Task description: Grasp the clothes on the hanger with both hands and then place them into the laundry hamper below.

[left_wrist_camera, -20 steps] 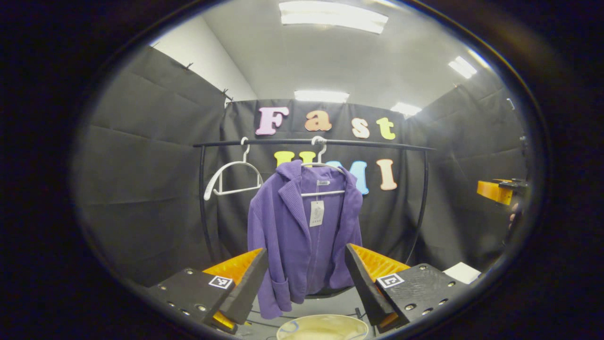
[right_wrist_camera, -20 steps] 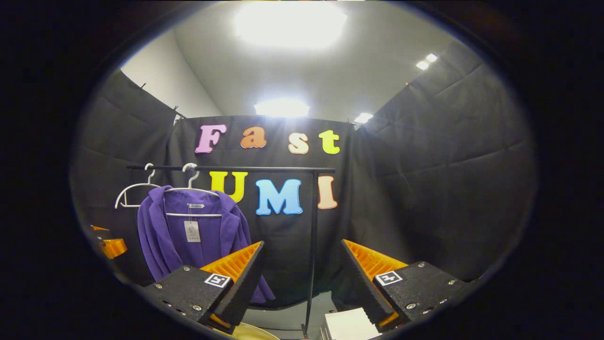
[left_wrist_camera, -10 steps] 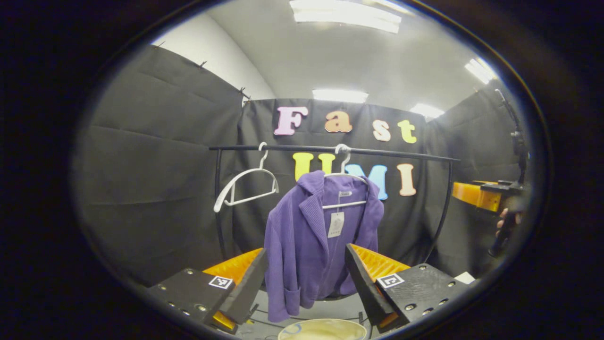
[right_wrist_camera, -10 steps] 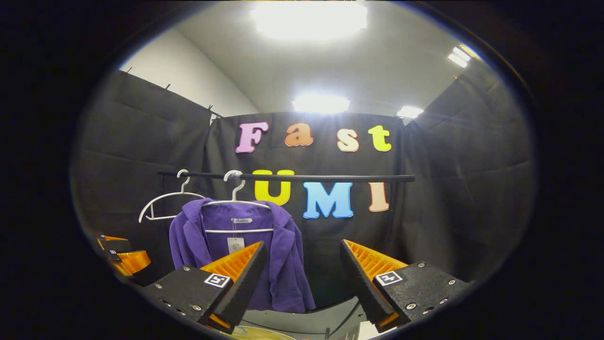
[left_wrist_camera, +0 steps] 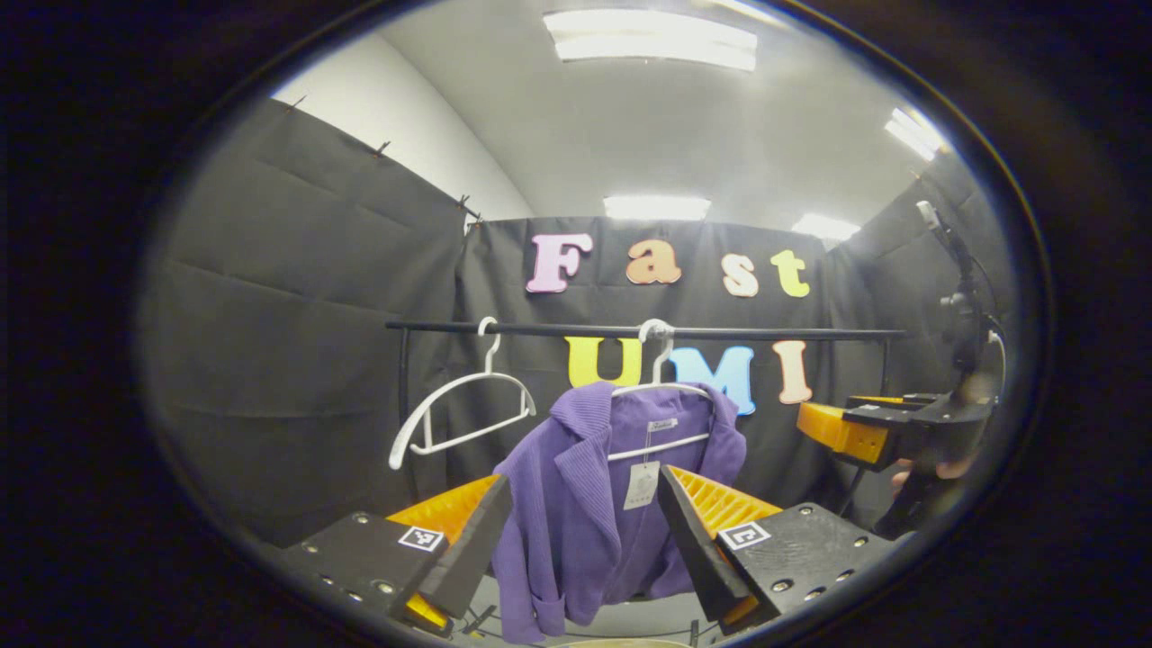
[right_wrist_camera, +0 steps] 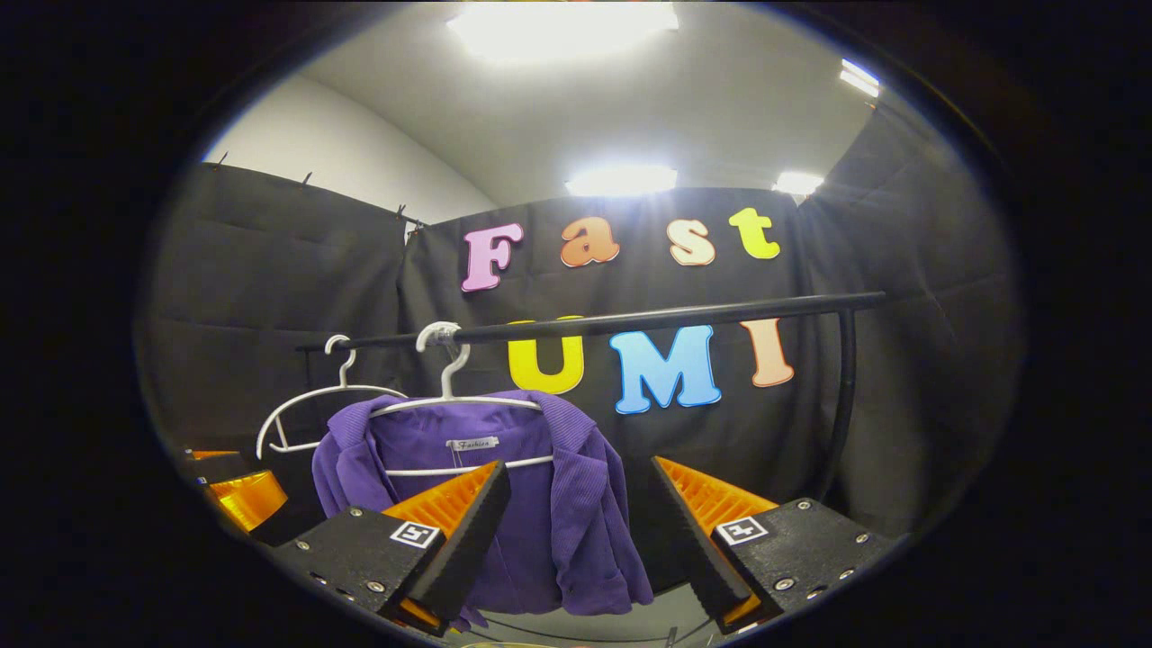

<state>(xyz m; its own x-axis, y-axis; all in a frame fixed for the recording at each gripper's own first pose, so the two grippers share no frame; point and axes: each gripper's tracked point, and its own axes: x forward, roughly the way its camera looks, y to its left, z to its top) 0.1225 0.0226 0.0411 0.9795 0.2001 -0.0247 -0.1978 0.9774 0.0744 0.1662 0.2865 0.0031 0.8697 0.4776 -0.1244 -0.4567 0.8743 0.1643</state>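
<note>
A purple ribbed knit cardigan with a wide collar, a paper tag at the neck and its front hanging open sits on a white hanger hooked over the black clothes rail, beside an empty white hanger. The left gripper has its jaws spread wide, short of the cardigan and holding nothing. The right gripper is likewise spread and empty, facing the cardigan's right shoulder.

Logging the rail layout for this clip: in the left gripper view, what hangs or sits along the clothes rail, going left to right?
Empty white hanger → purple jacket on its own white hanger → the right gripper, held beside the rail's right end.
</note>
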